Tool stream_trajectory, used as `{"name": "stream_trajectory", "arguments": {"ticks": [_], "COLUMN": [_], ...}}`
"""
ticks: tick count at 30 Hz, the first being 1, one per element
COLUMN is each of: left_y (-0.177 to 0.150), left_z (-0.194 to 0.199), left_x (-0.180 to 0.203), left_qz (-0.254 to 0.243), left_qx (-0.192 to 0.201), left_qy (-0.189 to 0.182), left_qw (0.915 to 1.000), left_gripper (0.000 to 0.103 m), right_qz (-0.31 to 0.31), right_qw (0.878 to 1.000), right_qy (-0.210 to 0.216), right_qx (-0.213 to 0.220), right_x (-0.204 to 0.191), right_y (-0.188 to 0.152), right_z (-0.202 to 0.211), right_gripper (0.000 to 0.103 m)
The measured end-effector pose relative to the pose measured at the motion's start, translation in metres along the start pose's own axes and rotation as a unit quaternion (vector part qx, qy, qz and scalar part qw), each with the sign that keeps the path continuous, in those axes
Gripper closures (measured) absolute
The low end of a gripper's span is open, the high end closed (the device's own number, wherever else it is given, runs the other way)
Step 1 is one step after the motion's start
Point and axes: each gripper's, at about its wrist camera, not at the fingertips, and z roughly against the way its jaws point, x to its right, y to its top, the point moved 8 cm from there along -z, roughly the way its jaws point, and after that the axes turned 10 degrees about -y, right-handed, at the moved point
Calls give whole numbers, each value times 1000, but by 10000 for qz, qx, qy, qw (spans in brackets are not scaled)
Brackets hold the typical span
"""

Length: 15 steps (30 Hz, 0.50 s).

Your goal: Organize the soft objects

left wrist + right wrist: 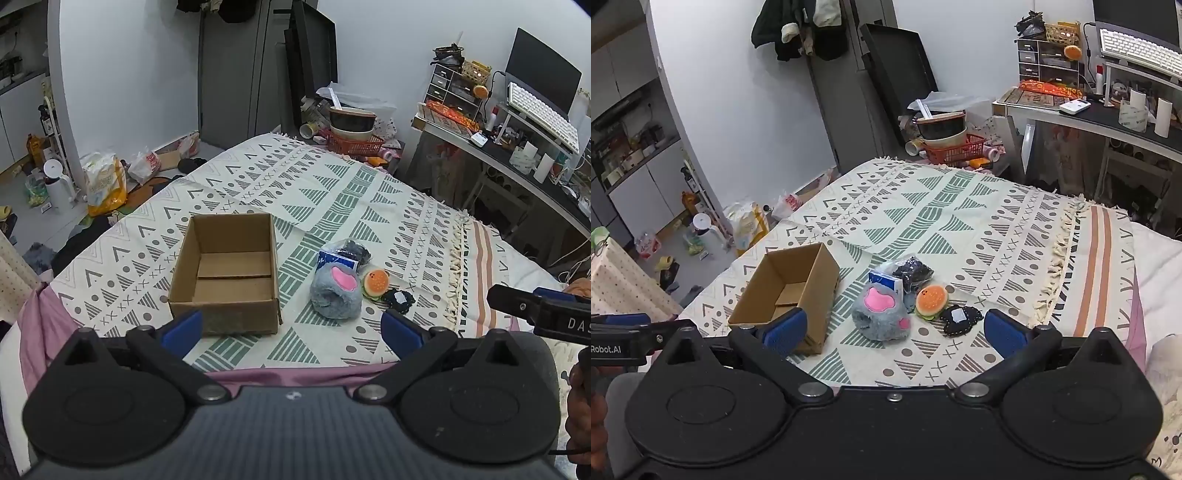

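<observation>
While both tongs (291,328) (895,332) gape empty, patterned blanket (332,192) covers bed; cluttered desk (517,155) beyond.

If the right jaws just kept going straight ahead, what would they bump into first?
Probably the fluffy grey paw toy. It sits nearly centred between the open right gripper fingers, ahead on the patterned blanket. The burger toy lies just to its right. Depth is hard to judge, so the blanket itself might come first.
</observation>
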Motion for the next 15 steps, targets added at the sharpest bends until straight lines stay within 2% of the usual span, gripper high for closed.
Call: {"name": "stream_trajectory", "arguments": {"ticks": [3,15], "left_y": [-1,-3], "left_z": [4,1], "left_x": [0,-1], "left_qz": [-21,1], "left_qx": [7,-13], "left_qy": [-7,6], "left_qw": [10000,10000], "left_gripper": [1,1], "right_qz": [-18,43], "right_qw": [10000,9999], "right_qy": [20,62], "right_qx": [-91,-114], "right_x": [4,4], "right_y": [10,9], "right_z": [6,13], "right_gripper": [0,0]}}
